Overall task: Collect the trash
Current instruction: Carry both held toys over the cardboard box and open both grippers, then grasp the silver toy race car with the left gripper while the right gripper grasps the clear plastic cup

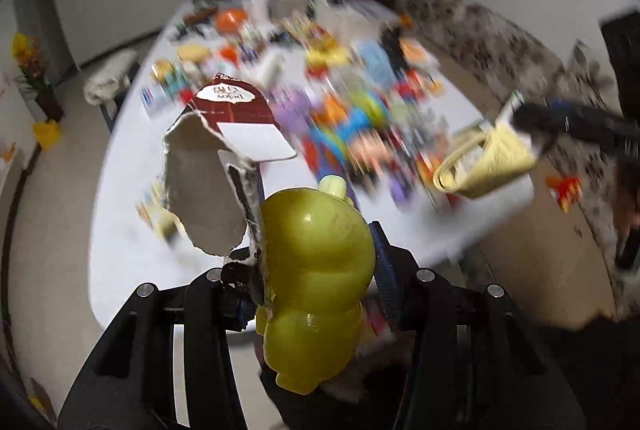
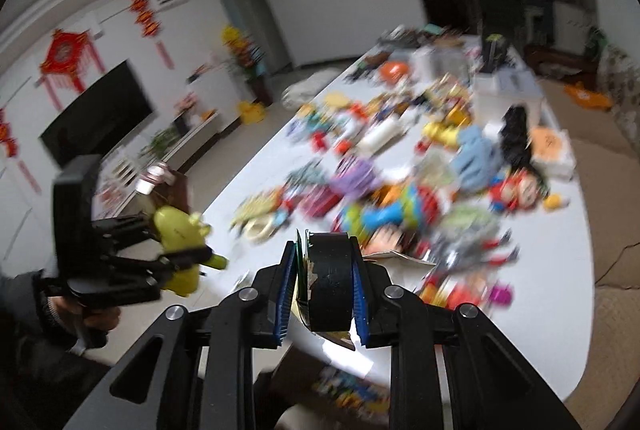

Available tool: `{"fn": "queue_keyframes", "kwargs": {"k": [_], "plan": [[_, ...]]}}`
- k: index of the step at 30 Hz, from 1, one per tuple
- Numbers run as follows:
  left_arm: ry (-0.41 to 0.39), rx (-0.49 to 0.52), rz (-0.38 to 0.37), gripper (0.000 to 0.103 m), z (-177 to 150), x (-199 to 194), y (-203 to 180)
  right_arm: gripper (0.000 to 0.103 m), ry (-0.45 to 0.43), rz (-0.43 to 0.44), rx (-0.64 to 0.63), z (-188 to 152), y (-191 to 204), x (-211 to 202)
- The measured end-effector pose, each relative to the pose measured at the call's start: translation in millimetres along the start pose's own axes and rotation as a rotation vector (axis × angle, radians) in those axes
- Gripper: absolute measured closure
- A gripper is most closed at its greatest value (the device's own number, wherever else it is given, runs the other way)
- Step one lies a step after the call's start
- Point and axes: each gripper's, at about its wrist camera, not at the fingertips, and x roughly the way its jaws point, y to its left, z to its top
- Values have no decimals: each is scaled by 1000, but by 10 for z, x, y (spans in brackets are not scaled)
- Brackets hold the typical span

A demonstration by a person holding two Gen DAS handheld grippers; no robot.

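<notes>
free: near table edge (image 2: 560, 310) bare | blocked: toy clutter (image 2: 400, 190) across middle

One yellow bottle (image 1: 316, 290), one torn carton (image 1: 224, 158)

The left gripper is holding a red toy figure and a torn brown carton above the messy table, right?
Not quite: the toy figure is yellow-green, not red. The left wrist view shows it clamped in the left gripper together with the torn brown carton, above the messy table. The right wrist view shows the same yellow-green toy from the side.
</notes>
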Motion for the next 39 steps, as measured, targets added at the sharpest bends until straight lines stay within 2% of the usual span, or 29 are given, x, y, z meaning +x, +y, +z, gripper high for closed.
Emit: {"fn": "queue_keyframes", "kwargs": {"k": [5, 6, 7, 9, 10, 12, 13, 15, 18, 21, 24, 29, 31, 33, 36, 38, 39], "plan": [[159, 10, -83, 56, -597, 363, -159, 78, 216, 40, -21, -541, 86, 255], [187, 18, -98, 55, -681, 471, -187, 71, 257, 53, -21, -660, 69, 372], [227, 27, -117, 44, -794, 639, -192, 66, 285, 57, -26, -763, 58, 468], [304, 38, -137, 20, -1029, 928, -193, 25, 336, 35, -44, -1021, -3, 770], [339, 40, -122, 20, -1133, 1087, -175, 24, 348, 20, -60, -1138, -45, 914], [394, 39, -100, 20, -1268, 1299, -113, 37, 413, -12, -95, -1319, -119, 1178], [400, 29, -93, 20, -1295, 1314, -84, 40, 438, 0, -107, -1350, -130, 1219], [375, -7, -83, 20, -1284, 1236, 34, 41, 404, 11, -113, -1283, -127, 1139], [276, -90, -51, 19, -1111, 1035, 282, 37, 293, 14, -126, -1017, -72, 992], [185, -170, -48, 17, -933, 1011, 505, 37, 223, -7, -137, -706, -10, 1054], [152, -134, -23, 17, -739, 1163, 569, 37, 198, -12, -96, -532, 1, 1138], [127, 1, 90, 15, -568, 1397, 560, 37, 198, -43, -64, -478, 50, 1126], [116, 3, 105, 8, -511, 1499, 596, 37, 205, -53, -56, -473, 39, 1126], [93, -19, 98, 8, -426, 1512, 682, 37, 208, -61, -43, -489, 7, 1118], [69, -38, 88, 13, -328, 1582, 761, 37, 208, -65, -28, -468, -14, 1175], [48, -28, 79, 24, -300, 1578, 784, 37, 206, -66, -25, -444, -15, 1206], [44, -24, 76, 33, -287, 1565, 816, 37, 204, -67, -24, -435, -18, 1217]]}}
